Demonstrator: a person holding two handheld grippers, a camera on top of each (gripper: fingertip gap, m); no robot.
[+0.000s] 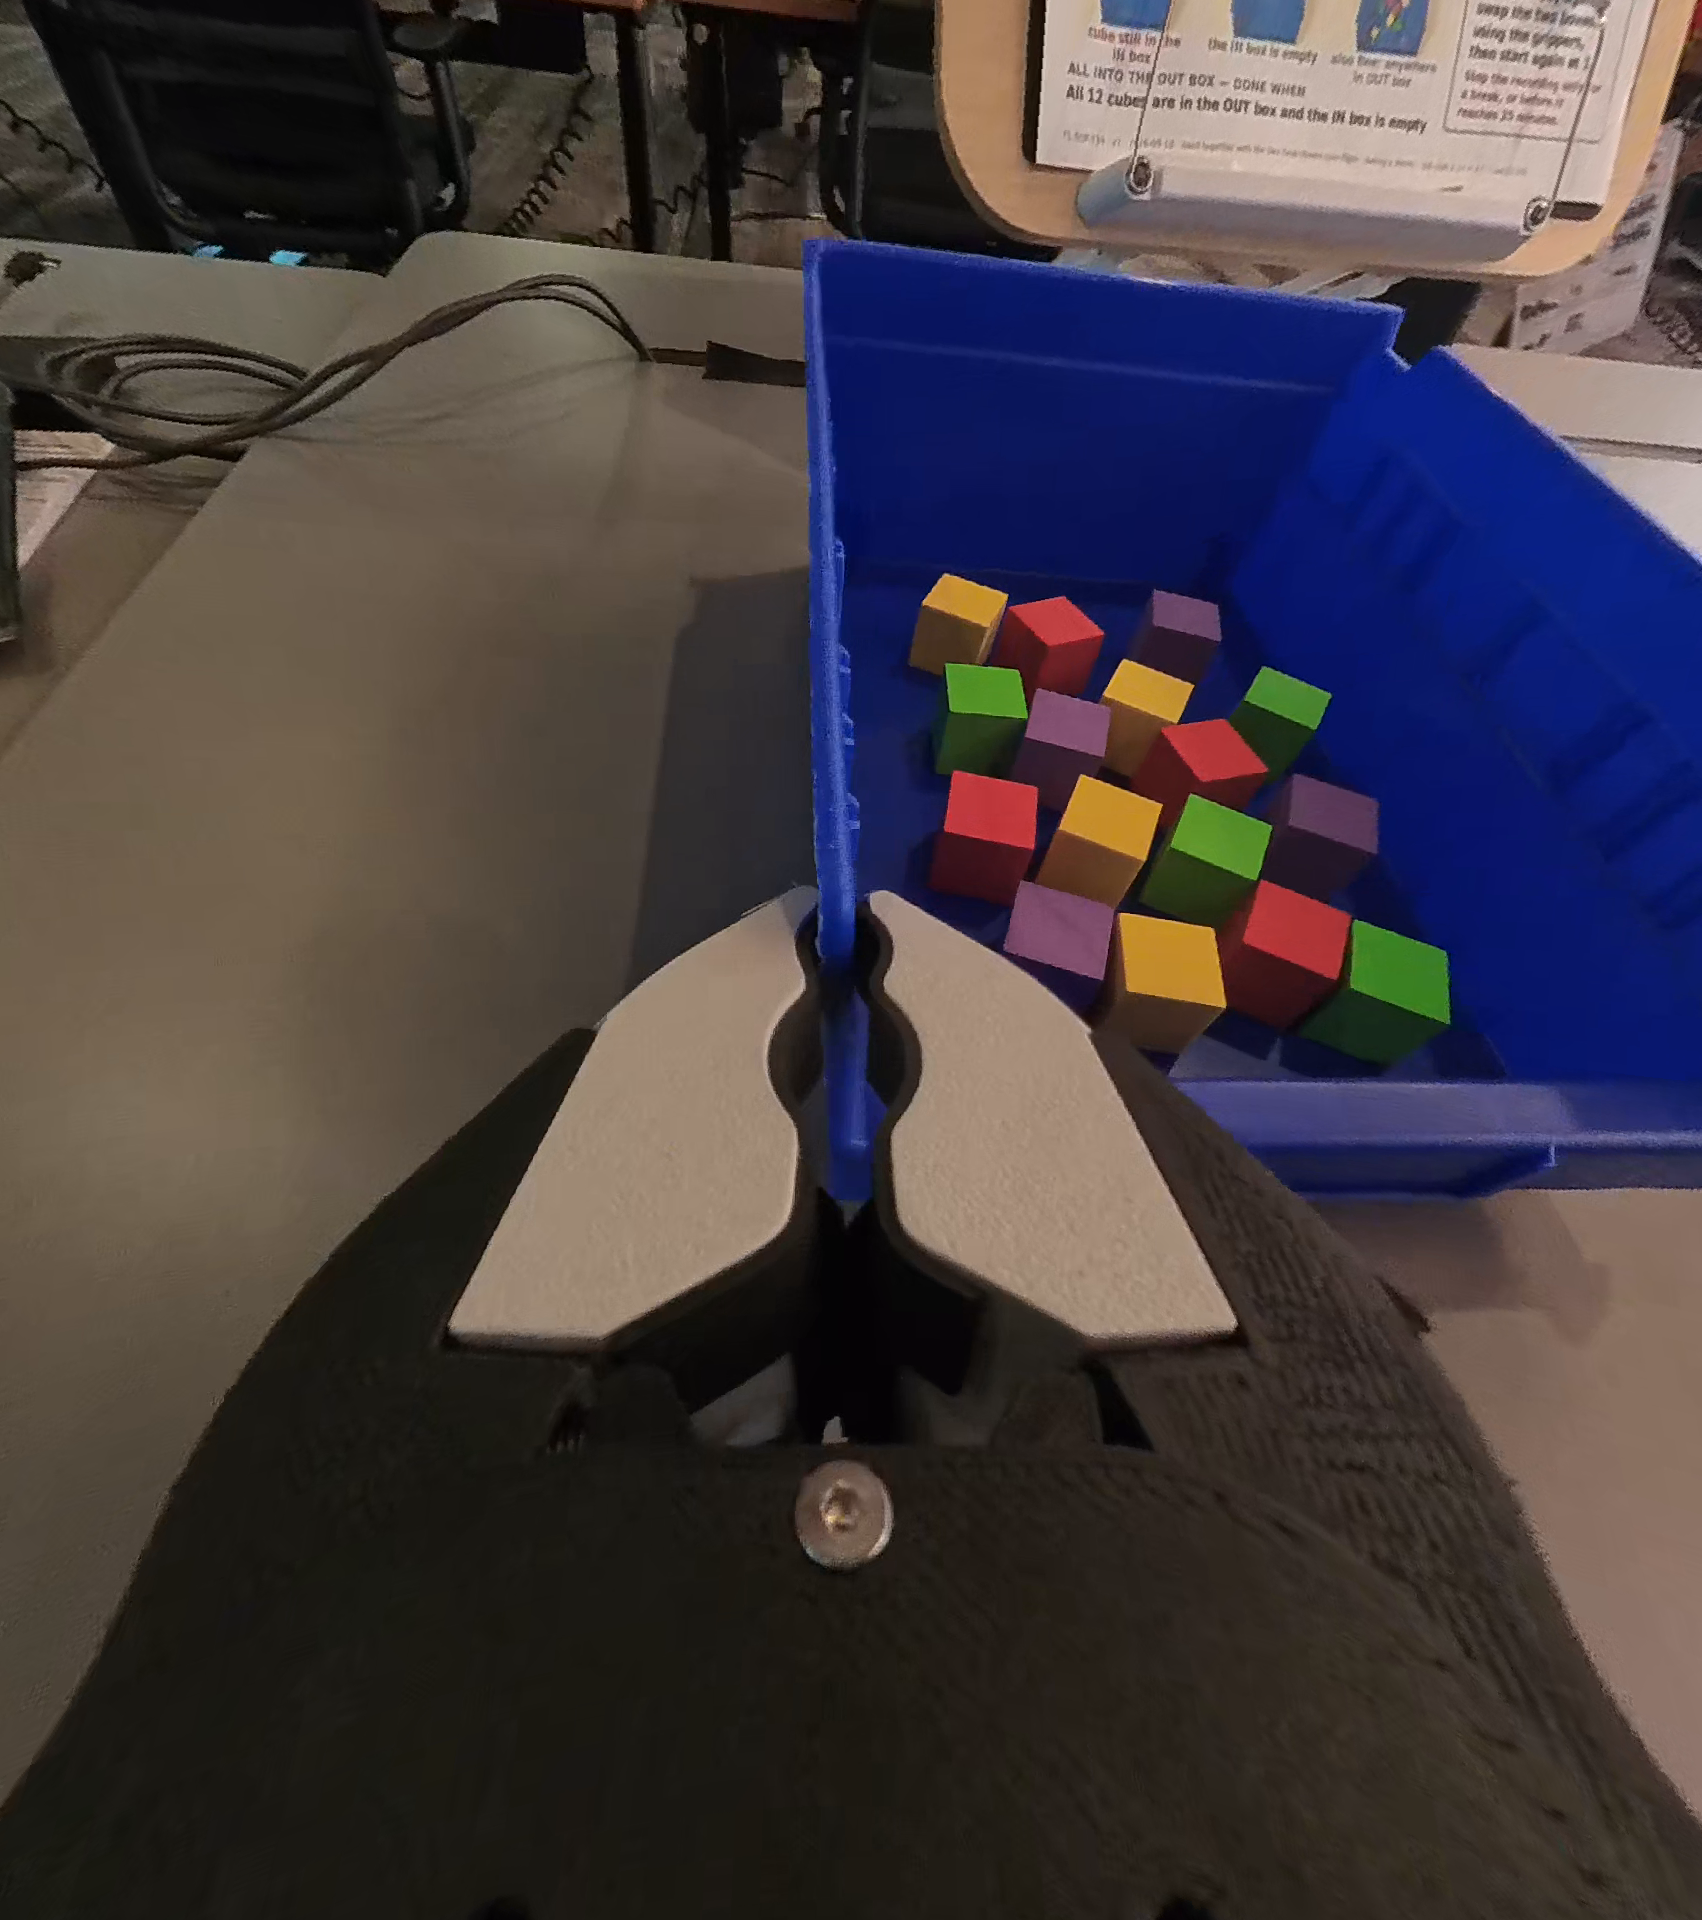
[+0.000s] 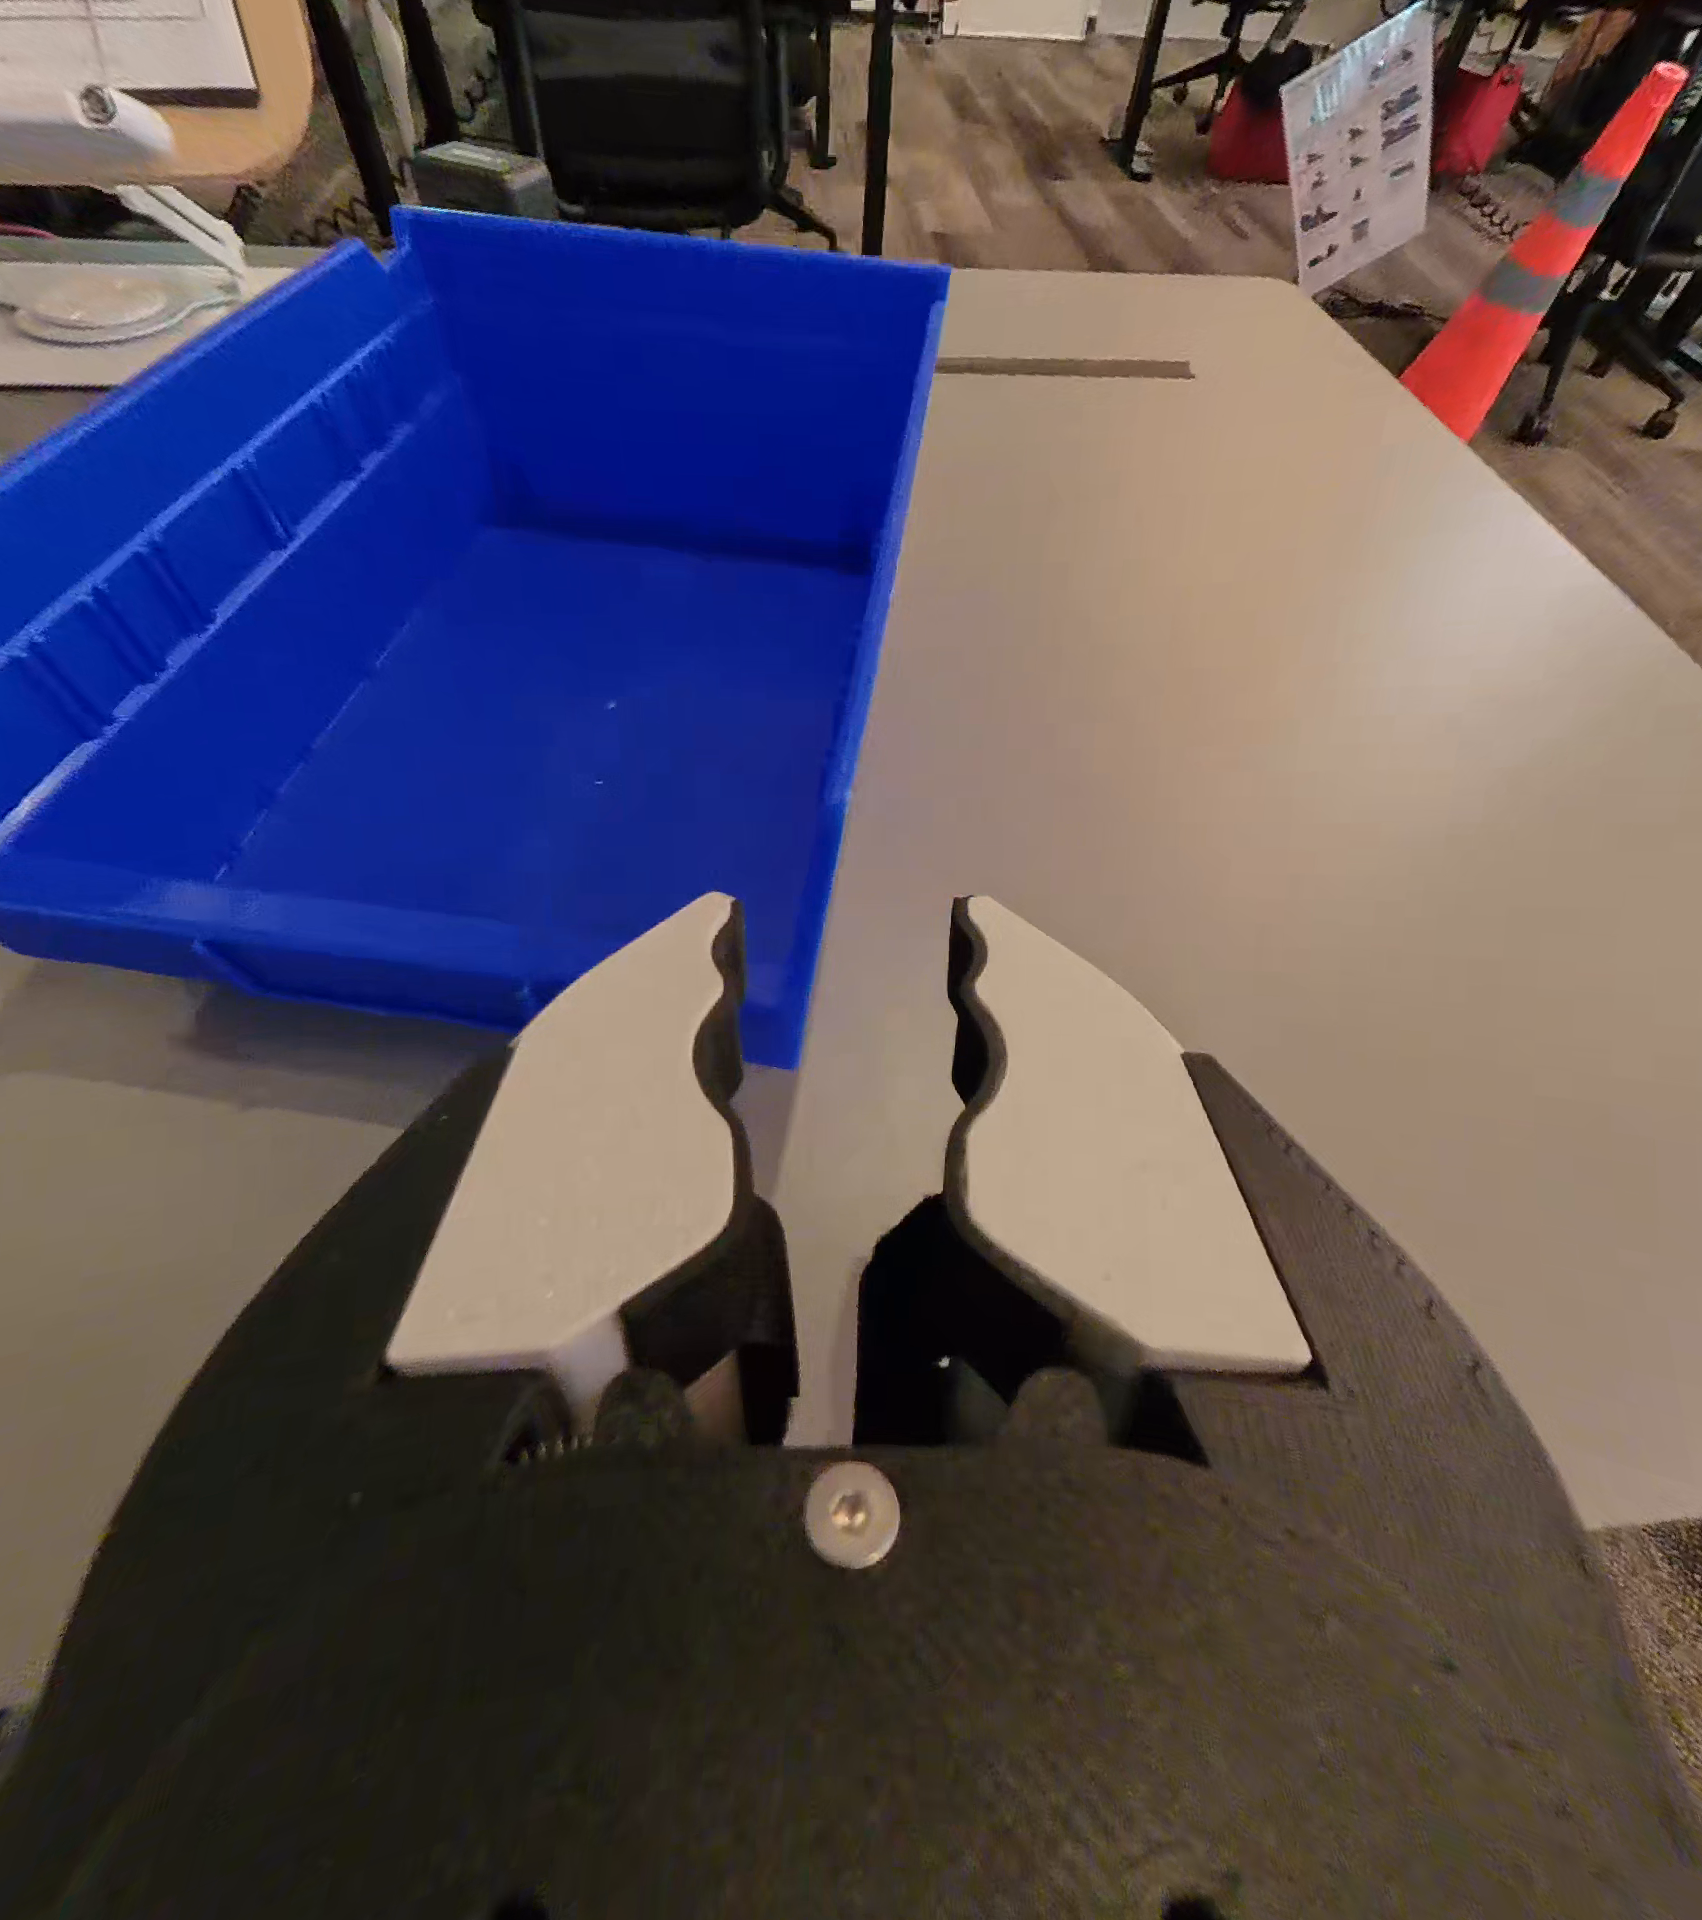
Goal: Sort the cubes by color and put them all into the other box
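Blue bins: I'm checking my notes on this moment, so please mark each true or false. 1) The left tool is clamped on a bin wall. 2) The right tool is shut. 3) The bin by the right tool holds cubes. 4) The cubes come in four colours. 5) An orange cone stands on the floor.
1) True: the left tool grips the side wall of the blue bin with cubes.
2) False: the right tool is open, holding nothing.
3) False: the empty blue bin beside it holds none.
4) True: the cubes are red, yellow, green and purple.
5) True: the orange cone stands past the table.
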